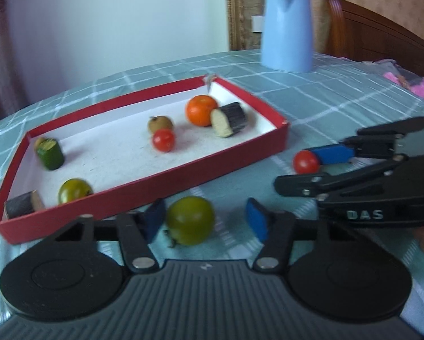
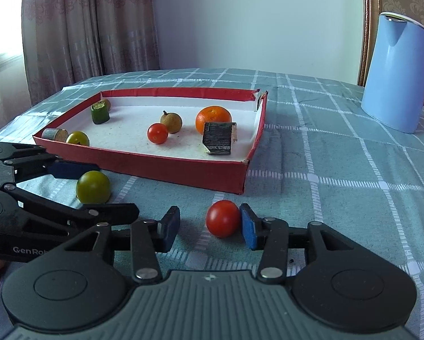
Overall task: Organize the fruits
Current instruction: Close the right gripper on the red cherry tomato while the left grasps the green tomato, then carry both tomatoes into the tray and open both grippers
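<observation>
The red tray (image 2: 166,170) on the checked tabletop (image 2: 339,187) already holds most of the produce. From its left end: a grey cut piece (image 2: 54,134) and a green tomato (image 2: 78,138) at the near corner, a green cut chunk (image 2: 99,113) behind them, a small red tomato (image 2: 157,133) and a brownish round fruit (image 2: 171,122) in the middle, then an orange (image 2: 213,118) with a dark cut block (image 2: 219,138) leaning at it on the right. By my reading the sorting is well along, with two fruits left outside on the cloth, in front of the tray's near wall.

The left claw (image 1: 206,221) is half open around the loose green tomato (image 1: 190,221). Its left pad sits just beside the fruit, perhaps touching, while the right pad stands clear, so nothing is gripped.

Further right, the right claw (image 2: 210,228) is also partly open around the loose red tomato (image 2: 222,218). That tomato rests on the tabletop against the right pad, with a clear gap to the left one. It is not held either.

A light blue jug (image 2: 394,73) stands well apart at the far right, not part of the job as far as I can judge.
</observation>
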Demonstrator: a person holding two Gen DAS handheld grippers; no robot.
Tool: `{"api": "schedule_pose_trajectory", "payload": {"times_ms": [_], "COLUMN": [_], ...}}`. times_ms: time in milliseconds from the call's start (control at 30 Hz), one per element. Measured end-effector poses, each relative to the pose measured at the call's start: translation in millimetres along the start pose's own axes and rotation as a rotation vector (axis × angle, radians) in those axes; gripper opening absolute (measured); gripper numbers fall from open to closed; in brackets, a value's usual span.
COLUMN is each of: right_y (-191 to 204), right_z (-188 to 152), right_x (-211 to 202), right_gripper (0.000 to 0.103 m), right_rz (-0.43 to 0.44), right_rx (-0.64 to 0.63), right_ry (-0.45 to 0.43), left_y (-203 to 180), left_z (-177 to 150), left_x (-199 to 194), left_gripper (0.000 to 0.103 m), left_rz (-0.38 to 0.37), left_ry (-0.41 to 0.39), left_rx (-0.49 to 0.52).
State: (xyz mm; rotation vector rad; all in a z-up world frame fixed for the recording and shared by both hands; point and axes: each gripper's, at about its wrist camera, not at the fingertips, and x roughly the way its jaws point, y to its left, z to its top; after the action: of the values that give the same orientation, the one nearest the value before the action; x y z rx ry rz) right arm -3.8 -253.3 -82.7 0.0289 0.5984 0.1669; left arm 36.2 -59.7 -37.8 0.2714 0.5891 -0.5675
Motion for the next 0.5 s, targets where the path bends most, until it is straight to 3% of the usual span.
{"api": "schedule_pose_trajectory", "payload": {"times_ms": [67,267,500], "right_y": [0.7,1.5,0.0], "right_z": [-0.1,-0.1,-0.4], "right_x": [-0.1,0.0,-1.1], "right_gripper": [0.045,0.047,0.038], "right_rz": [-0.002,0.002,-0.014], "right_rx": [-0.003,-0.008,0.0], "right_ry": [0.0,-0.001,-0.007], "left_y": [-0.6,2.0,3.6], "left_z": [-0.8,-1.7,-3.5], "left_x": [-0.3,-2.8,-7.5], "left_gripper": [0.056,0.033,0.032], "left_rz": [0.0,0.027,0.027], "left_ry": [-0.002,-0.013,-0.02], "left_rx": [0.002,-0.011,-0.024]}}
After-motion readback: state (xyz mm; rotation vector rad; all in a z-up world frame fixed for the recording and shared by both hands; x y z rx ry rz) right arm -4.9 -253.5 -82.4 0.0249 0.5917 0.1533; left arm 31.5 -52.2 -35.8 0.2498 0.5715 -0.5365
